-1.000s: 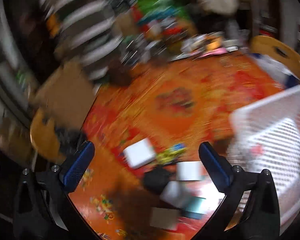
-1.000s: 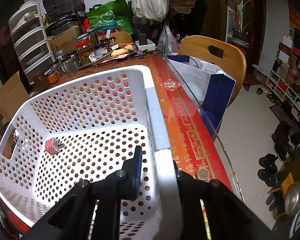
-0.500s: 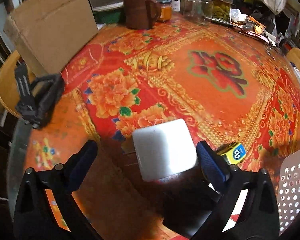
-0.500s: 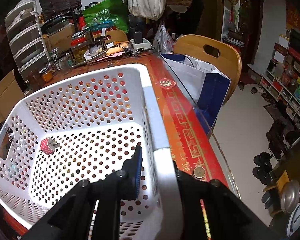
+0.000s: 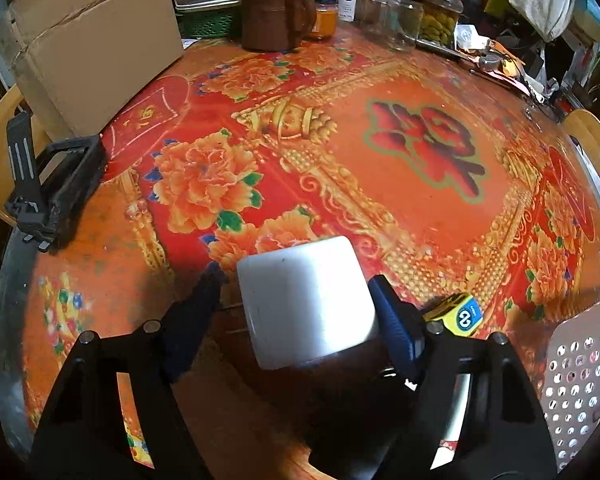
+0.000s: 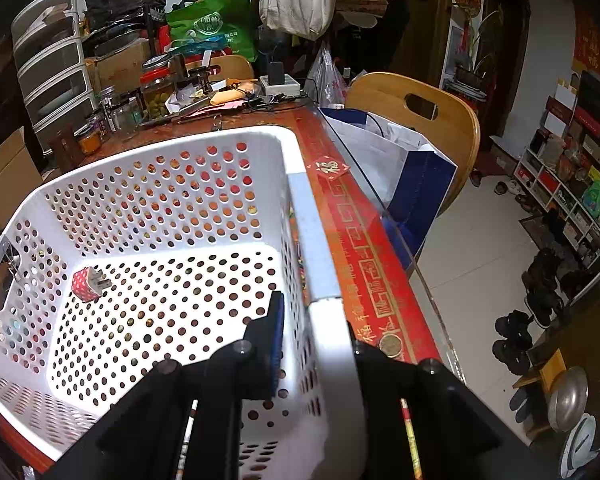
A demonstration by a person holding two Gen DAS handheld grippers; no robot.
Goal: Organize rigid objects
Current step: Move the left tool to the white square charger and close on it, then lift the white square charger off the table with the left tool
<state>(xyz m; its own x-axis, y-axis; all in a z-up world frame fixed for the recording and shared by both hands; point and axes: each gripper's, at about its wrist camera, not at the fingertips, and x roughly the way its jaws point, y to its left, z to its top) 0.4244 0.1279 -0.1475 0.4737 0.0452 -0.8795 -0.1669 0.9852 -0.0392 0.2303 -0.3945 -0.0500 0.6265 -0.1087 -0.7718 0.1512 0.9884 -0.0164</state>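
The white block (image 5: 306, 300) sits on the table (image 5: 420, 208) between the fingers of the left gripper (image 5: 296, 300); its jaws have just been closing; the right pad looks to be at the block's side, the left pad (image 5: 204, 300) just short of it; a yellow box (image 5: 458, 314) lies just right of the right finger; far of the block the cloth lies open up to one mug (image 5: 270, 12); the right gripper (image 6: 314, 328) is clamped on the right rim of the one basket (image 6: 160, 200), near the table's right edge; one red plug (image 6: 88, 284) lies inside at the left.
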